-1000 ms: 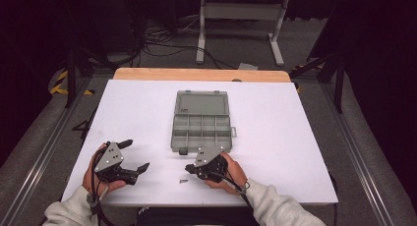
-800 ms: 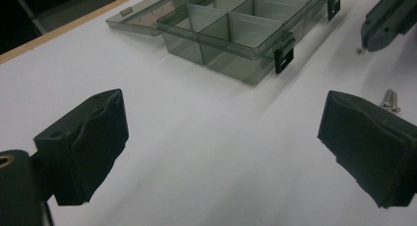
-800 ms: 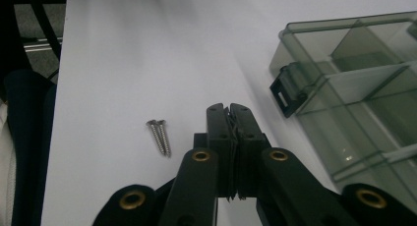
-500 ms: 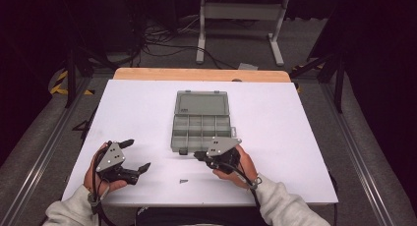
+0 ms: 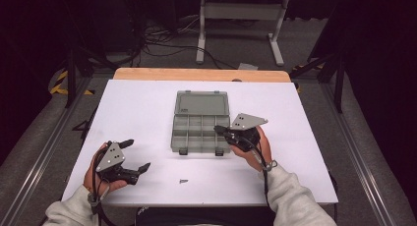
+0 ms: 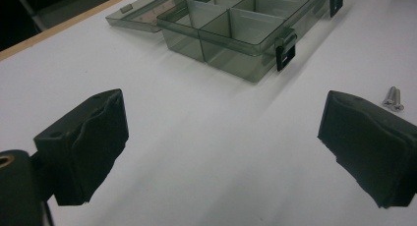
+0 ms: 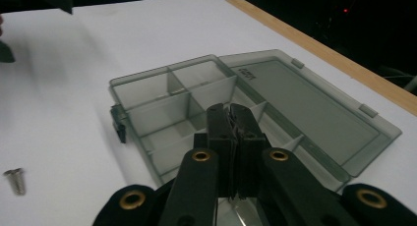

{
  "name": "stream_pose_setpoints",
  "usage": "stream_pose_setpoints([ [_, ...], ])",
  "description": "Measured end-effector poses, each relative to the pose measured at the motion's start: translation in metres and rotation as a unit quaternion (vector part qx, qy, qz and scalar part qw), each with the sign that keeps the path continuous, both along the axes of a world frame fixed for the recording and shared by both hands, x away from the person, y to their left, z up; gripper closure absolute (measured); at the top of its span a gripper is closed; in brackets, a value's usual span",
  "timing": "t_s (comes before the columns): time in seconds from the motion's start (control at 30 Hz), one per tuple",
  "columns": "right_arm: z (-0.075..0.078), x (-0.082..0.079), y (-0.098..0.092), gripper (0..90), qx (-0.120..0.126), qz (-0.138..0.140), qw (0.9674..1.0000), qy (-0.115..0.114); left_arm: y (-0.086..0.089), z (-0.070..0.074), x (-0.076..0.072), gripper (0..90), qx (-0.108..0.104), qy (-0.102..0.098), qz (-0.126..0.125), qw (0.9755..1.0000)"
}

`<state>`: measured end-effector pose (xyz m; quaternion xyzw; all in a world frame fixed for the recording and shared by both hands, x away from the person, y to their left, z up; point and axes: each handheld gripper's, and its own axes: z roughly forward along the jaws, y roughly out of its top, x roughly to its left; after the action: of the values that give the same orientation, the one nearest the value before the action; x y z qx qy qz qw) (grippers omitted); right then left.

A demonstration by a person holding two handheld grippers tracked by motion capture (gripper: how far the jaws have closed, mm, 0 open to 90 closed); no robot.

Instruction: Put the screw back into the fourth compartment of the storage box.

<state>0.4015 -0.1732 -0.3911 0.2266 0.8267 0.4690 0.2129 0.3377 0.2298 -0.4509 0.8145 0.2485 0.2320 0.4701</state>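
Note:
A smoky clear compartment box (image 5: 189, 135) lies on the white table (image 5: 142, 108), its lid (image 5: 201, 102) folded back flat on the far side. The compartments that I can see hold nothing. My right gripper (image 5: 218, 129) hovers over the box's near right corner with its jaws shut; in the right gripper view the right gripper (image 7: 231, 109) shows nothing between its tips. My left gripper (image 5: 137, 155) rests near the front left of the table, jaws wide open and empty. A small screw (image 5: 183, 180) lies on the table in front of the box, between the two hands.
In the left gripper view the left gripper (image 6: 221, 137) faces bare table, with the box (image 6: 231, 32) beyond and the screw (image 6: 393, 98) at right. The box's black latches (image 6: 286, 51) hang at its front. A wooden strip (image 5: 196, 74) edges the table's far side.
My right gripper has risen from the table beside the screw and moved away to the right, over the box's near right corner. The left gripper and the screw have stayed put.

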Motion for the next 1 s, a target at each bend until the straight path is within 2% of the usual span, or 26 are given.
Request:
stream_pose_setpoints([
  [0.2,-0.005,0.016,-0.008,89.0,-0.002,-0.029,0.9995,0.006,0.0,0.0,0.0,5.3,0.001,0.002,0.0,1.0],
  [0.27,-0.009,0.024,-0.011,89.0,0.004,-0.039,0.9991,0.016,0.0,0.0,0.0,5.3,0.003,0.002,-0.001,1.0],
  [0.33,-0.012,0.029,-0.011,89.0,-0.001,-0.045,0.9988,0.019,0.0,-0.001,0.001,5.3,0.003,0.003,-0.001,1.0],
  [0.7,-0.023,0.046,-0.015,88.9,-0.004,-0.07,0.9969,0.033,0.0,-0.001,0.001,5.4,0.004,0.004,-0.001,1.0],
  [1.0,-0.029,0.052,-0.015,88.8,-0.004,-0.083,0.9958,0.04,0.0,-0.001,0.001,5.5,0.004,0.006,-0.001,1.0],
])
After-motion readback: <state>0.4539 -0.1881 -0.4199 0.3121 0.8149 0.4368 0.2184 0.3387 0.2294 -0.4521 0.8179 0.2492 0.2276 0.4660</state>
